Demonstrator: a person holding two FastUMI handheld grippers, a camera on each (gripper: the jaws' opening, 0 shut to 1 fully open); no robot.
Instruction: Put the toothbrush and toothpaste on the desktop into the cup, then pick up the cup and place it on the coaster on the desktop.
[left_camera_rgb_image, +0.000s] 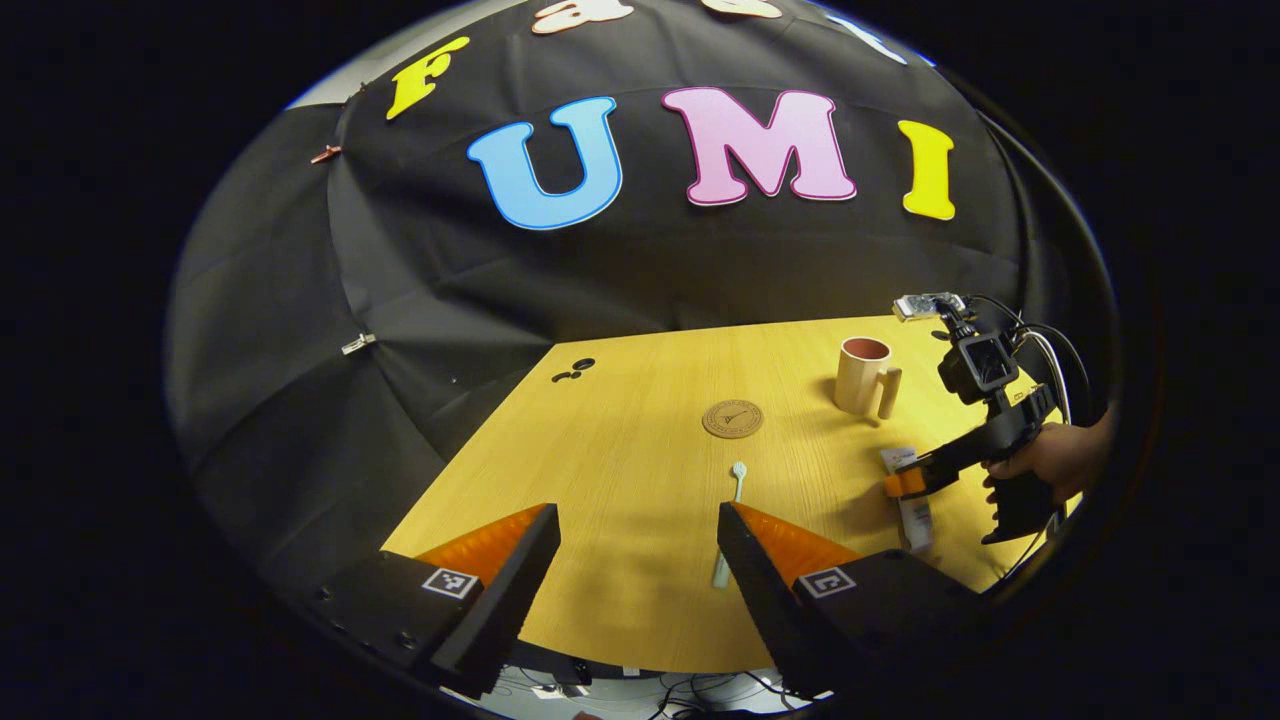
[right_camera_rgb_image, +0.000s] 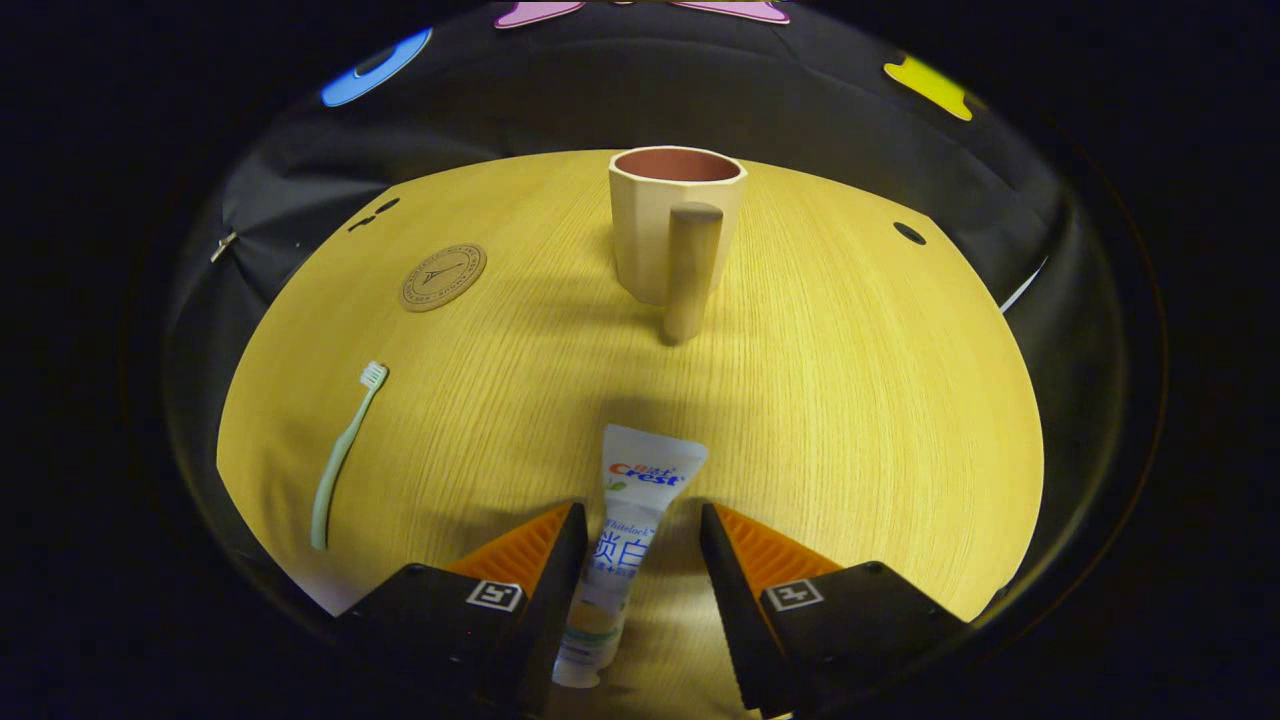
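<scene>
A white toothpaste tube (right_camera_rgb_image: 640, 480) lies flat on the wooden table (right_camera_rgb_image: 850, 380), and my right gripper (right_camera_rgb_image: 642, 515) is open, low over it, one finger on each side with a gap at the right finger. The beige cup (right_camera_rgb_image: 675, 220) stands upright beyond, its handle toward me. To the left lie the pale green toothbrush (right_camera_rgb_image: 345, 450) and the round brown coaster (right_camera_rgb_image: 443, 277). My left gripper (left_camera_rgb_image: 635, 515) is open and holds nothing at the table's near edge. The toothbrush (left_camera_rgb_image: 737, 485) lies just past its right finger, which partly hides it. Farther off are the coaster (left_camera_rgb_image: 732, 418), the cup (left_camera_rgb_image: 866, 375) and the right gripper (left_camera_rgb_image: 905, 483) at the toothpaste (left_camera_rgb_image: 915, 515).
A hand (left_camera_rgb_image: 1060, 460) holds the right gripper at the table's right side. Small dark holes (left_camera_rgb_image: 572, 370) mark the far left corner of the table, and another hole (right_camera_rgb_image: 909, 233) sits right of the cup. Black cloth walls close the booth behind the table.
</scene>
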